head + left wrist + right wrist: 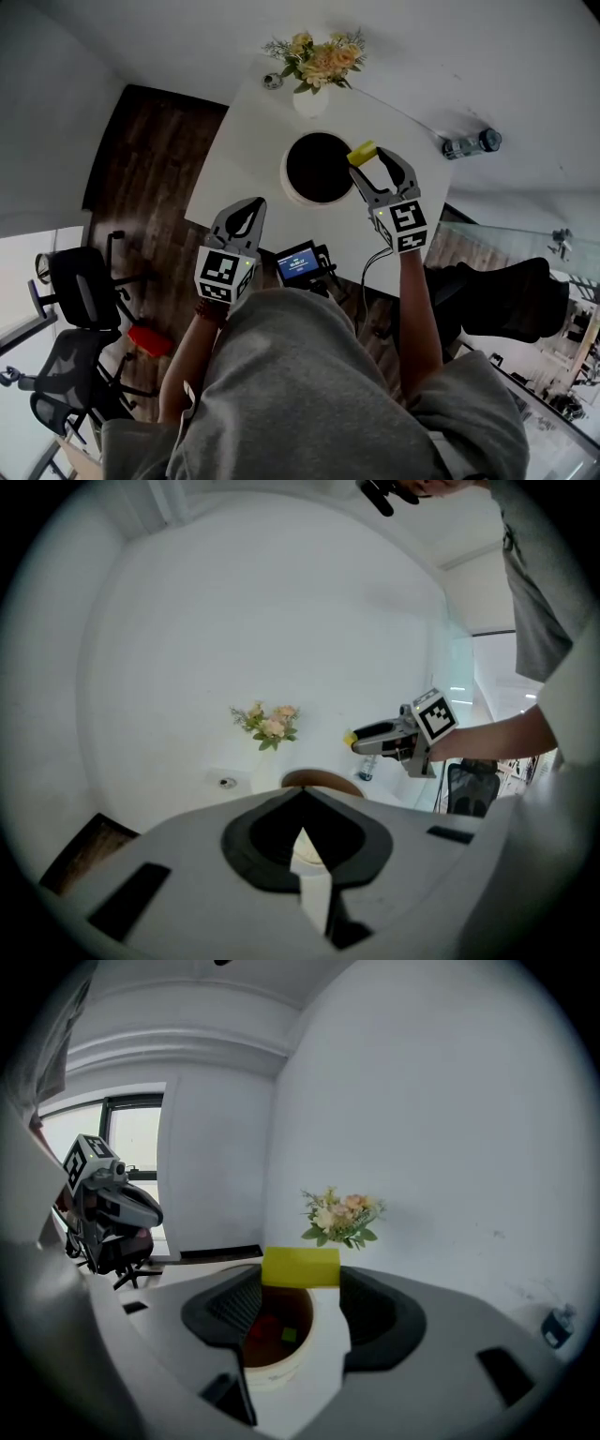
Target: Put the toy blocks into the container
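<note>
One yellow block (362,153) is clamped in right tongs (368,158) at container's (287,178) right rim, upper centre; left tongs (247,206) together, empty, lower left; best shift it over the opening b4 letting go.

The table (246,150) is a smooth, matt white top above a floor (150,159) of dark wood boards with a low sheen. The container (284,178) on it is smooth and white outside, with a matt, brownish-dark inside. The yellow block (300,1267) has an even, matt face, perhaps plastic or foam, and the pads (234,1305) against it are dark and ribbed, set in the matt grey plastic shell of the right gripper (368,159); the left gripper (251,204) has the same finish, and the person's sweatshirt (309,375) is soft grey cloth.
</note>
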